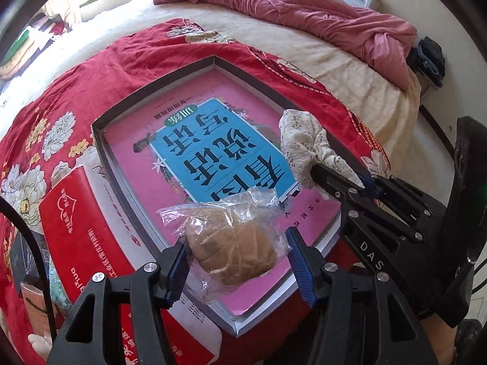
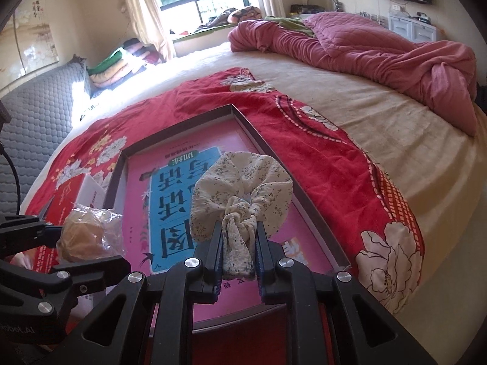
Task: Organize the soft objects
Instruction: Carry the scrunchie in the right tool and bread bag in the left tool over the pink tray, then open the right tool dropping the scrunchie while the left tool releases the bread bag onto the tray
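Crinkly clear plastic bag (image 1: 231, 231), floral cloth scrunchie (image 2: 243, 194)

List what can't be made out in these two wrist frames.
- Left tongs: whether the pads truly press the brown round object in clear plastic wrap; crinkled wrap hides the contact in the left wrist view.
- Red tissue pack: far end cut off by the left wrist frame's lower edge and covered by the tongs' body.
- Pink book with blue panel in the shallow grey tray: middle hidden by the cream floral scrunchie in the right wrist view.
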